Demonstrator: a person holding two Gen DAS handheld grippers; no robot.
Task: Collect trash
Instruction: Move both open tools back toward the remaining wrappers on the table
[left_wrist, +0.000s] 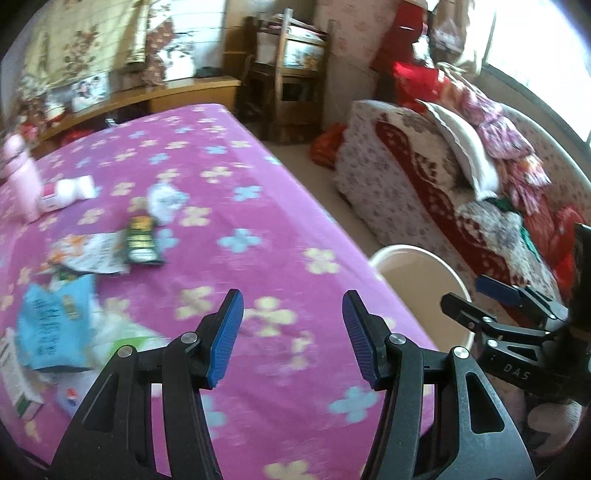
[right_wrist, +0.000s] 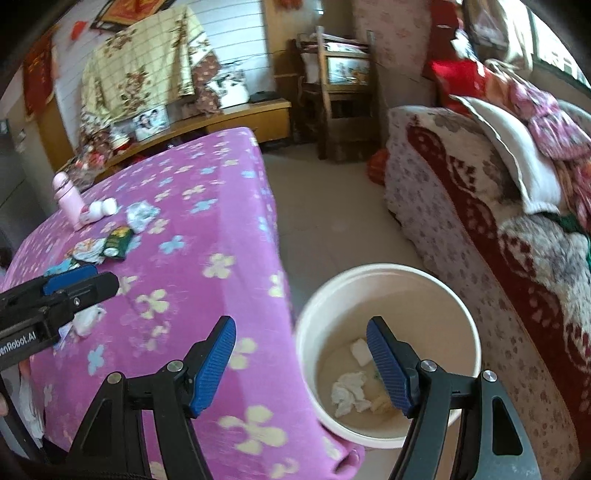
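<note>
Trash is your job here, and in the left wrist view most of it is still on the pink cloth (left_wrist: 258, 221). At the left of the frame you have a blue packet (left_wrist: 55, 325), a pale torn wrapper (left_wrist: 92, 254), a dark green packet (left_wrist: 142, 242) and a crumpled white wad (left_wrist: 164, 201). The green packet's long axis runs up and down the frame, leaning slightly left at the top; blur hides which end is the opening. The blue packet lies flat, its long axis also roughly up the frame. Your left gripper (left_wrist: 291, 332) hangs over bare cloth at lower centre, fingers well apart, holding nothing. The bin (left_wrist: 384, 254) peeks in at right, past the table edge, with your right gripper (left_wrist: 476, 295) over it, fingers parted.

In the right wrist view, you look down into the bin (right_wrist: 314, 306) at lower centre. A crumpled tissue (right_wrist: 349, 393), a small white piece (right_wrist: 360, 350) and a yellowish scrap (right_wrist: 380, 404) lie on its bottom, so I judge the job begun but well short of half done. Your right gripper (right_wrist: 301, 365) is spread wide above the near rim, empty. The remaining litter sits at the left of the frame; the green packet (right_wrist: 118, 242) there tilts with its top toward upper right. More white paper (right_wrist: 86, 321) lies just under your left gripper (right_wrist: 83, 282).
</note>
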